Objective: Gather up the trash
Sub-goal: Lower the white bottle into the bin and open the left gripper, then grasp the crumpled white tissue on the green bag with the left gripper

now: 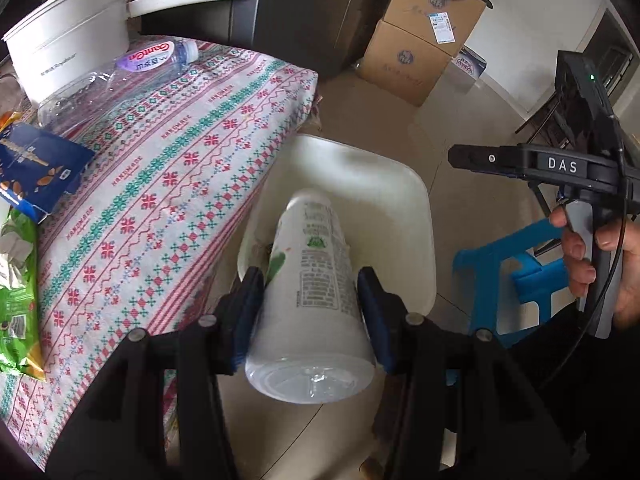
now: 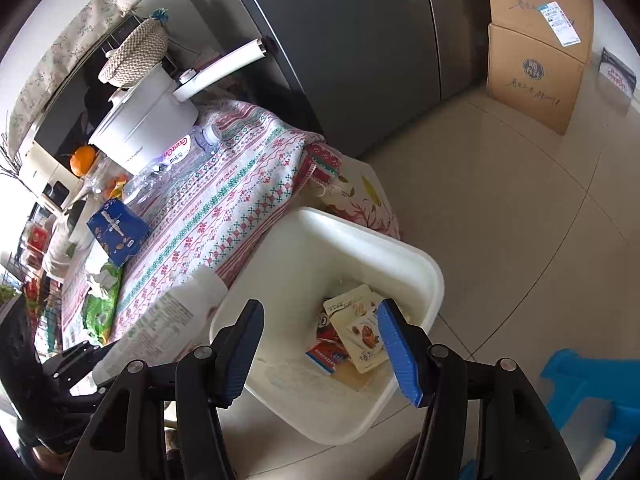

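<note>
My left gripper (image 1: 310,304) is shut on a white plastic bottle (image 1: 310,292) with a printed label, held neck-forward over the white trash bin (image 1: 416,216) beside the table. The bottle also shows in the right wrist view (image 2: 168,320) at the left. My right gripper (image 2: 320,344) is open and empty above the bin (image 2: 424,264), which holds snack wrappers (image 2: 356,336). On the patterned tablecloth (image 1: 180,168) lie a clear crushed water bottle (image 1: 120,80), a blue box (image 1: 40,168) and a green packet (image 1: 18,300).
A white pot (image 1: 68,40) with a long handle stands at the table's back. Cardboard boxes (image 1: 424,40) are stacked by the dark fridge (image 2: 340,40). A blue plastic stool (image 1: 512,276) stands right of the bin. An orange (image 2: 83,160) sits behind the pot.
</note>
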`<state>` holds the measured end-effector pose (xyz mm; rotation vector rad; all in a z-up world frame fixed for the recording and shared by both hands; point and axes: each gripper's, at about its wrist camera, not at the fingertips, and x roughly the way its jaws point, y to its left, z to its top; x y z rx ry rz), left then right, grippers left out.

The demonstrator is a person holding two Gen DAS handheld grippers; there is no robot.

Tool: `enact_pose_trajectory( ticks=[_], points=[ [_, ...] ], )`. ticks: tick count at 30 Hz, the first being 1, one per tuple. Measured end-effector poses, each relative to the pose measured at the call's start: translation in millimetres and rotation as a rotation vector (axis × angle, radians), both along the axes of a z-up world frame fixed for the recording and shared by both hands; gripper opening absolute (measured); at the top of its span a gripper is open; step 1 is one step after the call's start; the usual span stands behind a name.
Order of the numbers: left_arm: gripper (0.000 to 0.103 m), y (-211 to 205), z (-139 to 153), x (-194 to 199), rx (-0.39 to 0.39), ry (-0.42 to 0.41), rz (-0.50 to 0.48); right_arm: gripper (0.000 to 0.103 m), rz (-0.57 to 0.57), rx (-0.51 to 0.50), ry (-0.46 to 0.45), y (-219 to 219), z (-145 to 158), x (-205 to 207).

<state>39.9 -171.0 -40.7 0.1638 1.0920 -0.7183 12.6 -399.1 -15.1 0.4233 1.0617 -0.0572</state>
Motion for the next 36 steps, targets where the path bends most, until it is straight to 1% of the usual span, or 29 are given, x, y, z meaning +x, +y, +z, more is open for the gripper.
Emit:
enact_pose_trajectory(
  ticks=[1, 2, 5, 7, 9, 11, 12, 13, 15, 16, 18, 21, 27, 36],
  points=[
    [0.023, -6, -3, 1, -0.002, 0.005, -0.020, 0.061, -0.003, 0.001, 0.002, -2, -1, -1],
    [0.021, -12, -4, 2, -0.004, 0.007, -0.033, 0.061, -0.007, 0.002, 0.002, -3, -1, -2],
    [0.022, -24, -8, 4, -0.019, -0.020, -0.047, 0.061, -0.018, 0.003, 0.001, -9, -1, -5],
    [0.022, -28, -11, 7, -0.013, -0.032, -0.044, 0.061, -0.026, 0.003, 0.003, -13, -1, -7],
    [0.022, -29, -13, 10, -0.010, -0.023, -0.033, 0.061, -0.036, 0.006, 0.004, -17, -2, -9],
    [0.027, -27, -14, 10, 0.000, -0.021, -0.019, 0.061, -0.041, 0.008, 0.001, -19, -1, -10],
    [0.034, -25, -13, 11, 0.005, -0.023, -0.012, 0.061, -0.041, 0.008, -0.002, -19, 1, -11],
    [0.044, -22, -12, 11, 0.008, -0.029, 0.000, 0.062, -0.039, 0.007, -0.006, -19, 2, -10],
    [0.057, -14, -8, 12, 0.006, -0.041, 0.024, 0.062, -0.035, 0.004, -0.010, -16, 4, -9],
    [0.060, -9, -6, 12, 0.008, -0.047, 0.037, 0.063, -0.031, 0.001, -0.011, -14, 5, -8],
    [0.063, 1, -2, 14, 0.012, -0.057, 0.059, 0.065, -0.022, -0.002, -0.015, -9, 7, -6],
    [0.073, 18, 5, 14, 0.020, -0.075, 0.095, 0.067, 0.000, -0.007, -0.024, 2, 11, -3],
    [0.083, 54, 18, 16, 0.039, -0.113, 0.162, 0.070, 0.048, -0.024, -0.042, 27, 18, 8],
    [0.088, 121, 24, 22, 0.079, -0.114, 0.298, 0.074, 0.118, -0.046, -0.051, 69, 23, 28]
  ],
)
